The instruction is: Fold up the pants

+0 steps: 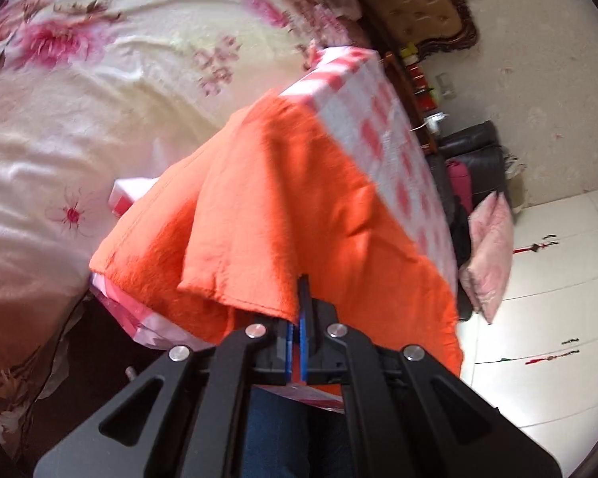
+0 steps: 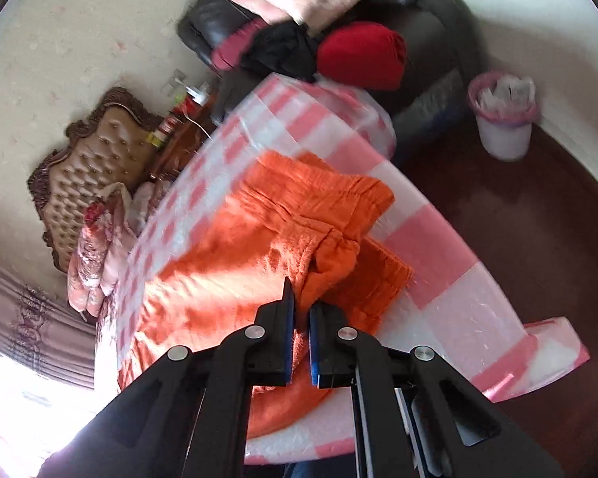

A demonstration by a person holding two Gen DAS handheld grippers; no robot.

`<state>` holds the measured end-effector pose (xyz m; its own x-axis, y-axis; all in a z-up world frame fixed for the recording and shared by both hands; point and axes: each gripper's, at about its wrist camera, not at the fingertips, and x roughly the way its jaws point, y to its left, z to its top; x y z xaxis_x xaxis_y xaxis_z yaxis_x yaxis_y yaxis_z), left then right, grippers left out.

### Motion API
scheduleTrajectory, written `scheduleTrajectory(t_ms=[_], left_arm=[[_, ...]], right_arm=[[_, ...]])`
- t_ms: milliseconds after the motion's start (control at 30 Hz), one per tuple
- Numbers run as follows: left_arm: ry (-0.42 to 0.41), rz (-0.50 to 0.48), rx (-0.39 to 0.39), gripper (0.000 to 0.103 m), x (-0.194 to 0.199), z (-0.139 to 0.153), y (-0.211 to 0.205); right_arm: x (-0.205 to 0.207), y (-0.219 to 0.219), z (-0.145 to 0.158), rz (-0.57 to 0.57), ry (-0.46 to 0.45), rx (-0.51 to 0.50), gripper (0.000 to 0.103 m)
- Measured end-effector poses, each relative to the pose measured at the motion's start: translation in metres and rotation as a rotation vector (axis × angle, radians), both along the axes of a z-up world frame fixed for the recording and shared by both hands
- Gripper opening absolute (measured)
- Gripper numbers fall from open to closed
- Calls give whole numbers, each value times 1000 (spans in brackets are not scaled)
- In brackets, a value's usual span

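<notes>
The orange pants lie on the checked bench, waistband at 12 o'clock in the right view. My left tool pinches a lifted hem fold; my right tool is pressed together on bunched cloth, apparently so both edges can travel together. The floral bed lies at 10 o'clock in the left view

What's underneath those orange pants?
The orange pants lie on a table with a pink-and-white checked cover, which shows all around them. The cover hides the tabletop itself.
</notes>
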<state>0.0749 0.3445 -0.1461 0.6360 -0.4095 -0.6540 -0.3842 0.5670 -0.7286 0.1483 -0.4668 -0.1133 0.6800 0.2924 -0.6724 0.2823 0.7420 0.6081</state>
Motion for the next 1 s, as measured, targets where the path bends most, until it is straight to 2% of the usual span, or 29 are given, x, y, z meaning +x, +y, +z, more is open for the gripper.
scheduleTrajectory(t_ms=[100,167,200,233,300,333,400,467,500,533,567,600,700,767,800,833,867,1000], left_arm=[[-21,12,24,1,-8,7,0],[24,11,22,1,-8,-4,2],[27,13,16,1,-10,-5,2],[6,9,30,1,-13,0,0],[-27,2,80,2,-15,15,-4],[-17,0,90,2,-13,14,-4],[29,2,64,2,-11,0,-2],[31,8,52,3,-15,-7,0],[16,15,48,8,-19,-8,0],[6,26,40,26,-24,-10,2],[3,38,37,35,-28,-12,4],[-4,75,33,37,-34,-14,9],[-44,145,-52,36,-46,-24,28],[-74,174,-104,29,-48,-28,39],[-75,176,-109,19,-47,-30,43],[-69,171,-108,10,-45,-31,45],[-69,162,-100,8,-44,-30,46],[-71,156,-19,7,-40,-18,50]], right_arm=[[-11,3,12,-3,-28,-42,6],[-8,6,-2,3,29,-80,6],[-9,3,-9,0,49,-61,6],[-12,3,-10,0,48,-46,6],[-20,6,-2,4,15,-77,6],[-21,7,-2,6,17,-97,6],[-19,6,-11,7,50,-119,6],[-21,4,-22,0,78,-140,6],[-23,5,-24,-2,83,-162,6],[-24,7,-25,-1,87,-180,6],[-24,10,-27,0,96,-209,6],[-24,11,-28,3,101,-227,6],[-22,16,-31,9,115,-281,6],[-19,20,-32,13,122,-314,6],[-18,21,-32,14,126,-324,6],[-17,23,-33,15,132,-337,6],[-16,24,-33,15,136,-347,6],[-16,34,-32,23,147,-417,6]])
